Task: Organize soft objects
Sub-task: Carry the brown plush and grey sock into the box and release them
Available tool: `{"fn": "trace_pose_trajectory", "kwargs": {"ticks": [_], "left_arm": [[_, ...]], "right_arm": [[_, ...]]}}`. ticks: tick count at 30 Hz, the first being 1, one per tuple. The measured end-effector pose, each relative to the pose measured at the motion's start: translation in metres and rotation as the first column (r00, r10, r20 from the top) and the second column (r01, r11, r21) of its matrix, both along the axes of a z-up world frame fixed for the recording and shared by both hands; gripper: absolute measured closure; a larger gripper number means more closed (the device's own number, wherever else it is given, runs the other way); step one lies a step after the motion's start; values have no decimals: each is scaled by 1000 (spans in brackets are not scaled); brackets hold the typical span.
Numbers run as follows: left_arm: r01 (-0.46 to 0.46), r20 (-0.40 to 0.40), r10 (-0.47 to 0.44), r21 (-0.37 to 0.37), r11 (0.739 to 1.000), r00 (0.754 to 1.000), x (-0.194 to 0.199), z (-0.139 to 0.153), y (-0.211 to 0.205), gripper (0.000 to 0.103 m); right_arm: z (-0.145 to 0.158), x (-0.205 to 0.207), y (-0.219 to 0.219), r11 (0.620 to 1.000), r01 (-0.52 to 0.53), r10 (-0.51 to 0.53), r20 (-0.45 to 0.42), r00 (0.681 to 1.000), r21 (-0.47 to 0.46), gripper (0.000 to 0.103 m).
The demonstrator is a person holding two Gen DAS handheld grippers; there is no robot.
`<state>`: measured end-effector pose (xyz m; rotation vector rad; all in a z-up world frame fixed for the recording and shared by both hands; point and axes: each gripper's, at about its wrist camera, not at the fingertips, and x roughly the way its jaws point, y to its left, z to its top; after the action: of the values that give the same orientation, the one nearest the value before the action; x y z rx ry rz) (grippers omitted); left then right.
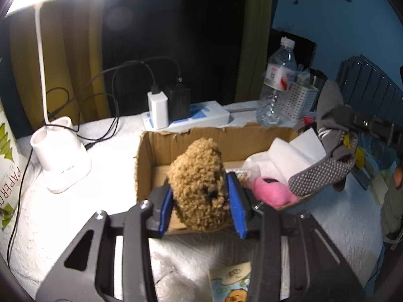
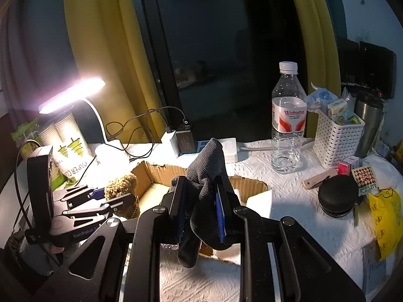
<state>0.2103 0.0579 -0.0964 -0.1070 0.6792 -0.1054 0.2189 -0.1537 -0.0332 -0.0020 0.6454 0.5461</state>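
Note:
My left gripper (image 1: 200, 183) is shut on a curly brown plush toy (image 1: 199, 183) and holds it over the near left part of an open cardboard box (image 1: 176, 141). My right gripper (image 2: 200, 193) is shut on a grey sock (image 2: 205, 173) with a dotted grip sole (image 1: 325, 176), held above the box's right side. Inside the box lie a pink soft toy (image 1: 269, 191), white tissue sheets (image 1: 292, 156) and crumpled clear plastic (image 1: 252, 166). In the right wrist view the left gripper (image 2: 110, 196) and plush toy (image 2: 121, 186) show at the left by the box (image 2: 161, 173).
The table is covered in white towel (image 2: 289, 201). A lit desk lamp (image 1: 60, 166) stands left, chargers on a power strip (image 1: 173, 110) behind the box, a water bottle (image 2: 288, 120), a white basket (image 2: 337, 138), a steel mug (image 2: 369, 123) and a black round case (image 2: 336, 196) to the right.

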Motion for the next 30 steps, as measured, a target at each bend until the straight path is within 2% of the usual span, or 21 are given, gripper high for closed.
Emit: {"fn": "trace_pose_trajectory", "kwargs": {"ticks": [1,11,22,30], "left_arm": [[-3,-3,3,-4,1000,1000,1,-1,1,49],[-29,19,29,-19,999,999,-9,2,17,48],[-112,24,113,-33,993,993,-27,-2,52,48],[-143,32,145,-47,989,989,-36,0,66,48]], "right_arm": [[-1,2,3,1000,-3,3,-1,1000,-2,81],[-9,17,40,998,-59,59,-17,998,-10,81],[-30,29,99,989,-144,142,-63,988,-32,81],[-62,37,126,983,-142,126,-138,982,-117,80]]}}
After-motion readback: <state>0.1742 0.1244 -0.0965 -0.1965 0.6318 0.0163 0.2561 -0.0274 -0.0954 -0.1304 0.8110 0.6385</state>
